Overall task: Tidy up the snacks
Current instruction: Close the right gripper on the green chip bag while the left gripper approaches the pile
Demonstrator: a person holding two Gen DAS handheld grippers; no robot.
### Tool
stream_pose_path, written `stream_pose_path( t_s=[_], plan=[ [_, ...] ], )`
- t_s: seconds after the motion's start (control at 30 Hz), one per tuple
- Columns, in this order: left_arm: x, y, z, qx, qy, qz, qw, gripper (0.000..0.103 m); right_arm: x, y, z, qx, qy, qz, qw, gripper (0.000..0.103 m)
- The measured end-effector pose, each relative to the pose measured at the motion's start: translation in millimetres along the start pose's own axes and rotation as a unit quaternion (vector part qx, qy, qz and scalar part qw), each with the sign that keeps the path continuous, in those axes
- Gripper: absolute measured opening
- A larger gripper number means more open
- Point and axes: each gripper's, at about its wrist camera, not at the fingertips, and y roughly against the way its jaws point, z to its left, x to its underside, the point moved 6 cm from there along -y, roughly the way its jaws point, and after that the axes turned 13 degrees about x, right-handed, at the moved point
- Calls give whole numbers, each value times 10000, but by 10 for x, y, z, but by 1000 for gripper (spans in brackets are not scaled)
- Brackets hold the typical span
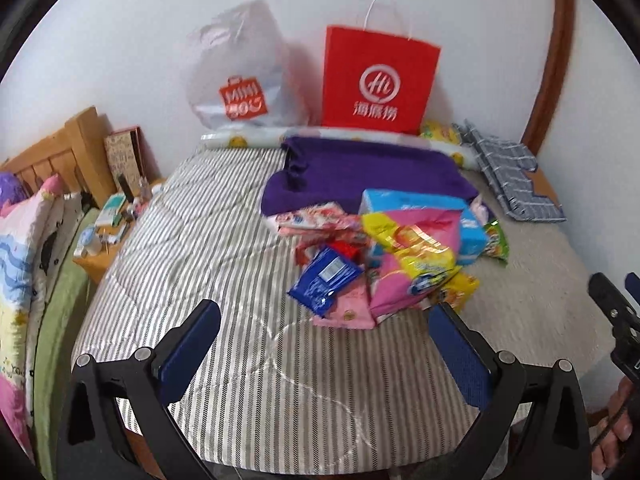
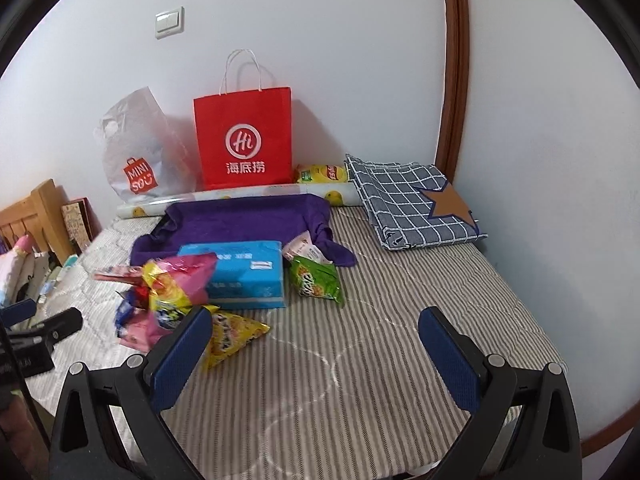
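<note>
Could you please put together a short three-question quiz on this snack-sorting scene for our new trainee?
1. True or false: the left gripper and right gripper are both open and hold nothing.
2. Multiple choice: the red paper bag is A) lying flat on the bed, B) standing upright against the wall, C) held by a gripper.
3. Fill in: in the right wrist view, the green snack packet lies just to the ___ of the blue tissue pack.

Key: 1 true; 2 B; 3 right.
</note>
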Motion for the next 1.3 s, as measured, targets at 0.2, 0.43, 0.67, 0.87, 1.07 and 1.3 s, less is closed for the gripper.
stream_pose_path(
  t_s=[0.2,0.43,0.67,0.87,1.07,1.3],
  plan=[
    [9,-277,124,-152,-189,81,9997,102,138,-366,-62,17,10,396,9992,103],
    [7,-573,324,82,50,381,9992,87,225,-774,-129,-135,-168,648,9977,103],
    [-28,-797,548,137,379,516,9979,84,126,-1111,-77,-147,-224,747,9968,102],
    [-115,-902,665,145,582,479,9970,84,4,-1365,23,-308,-198,736,9966,98],
    [-207,-972,745,258,760,513,9954,84,-19,-1609,142,-423,9,833,9956,89],
    [-354,-996,811,329,875,435,9947,87,-47,-1799,278,-594,124,862,9944,89]
  ],
)
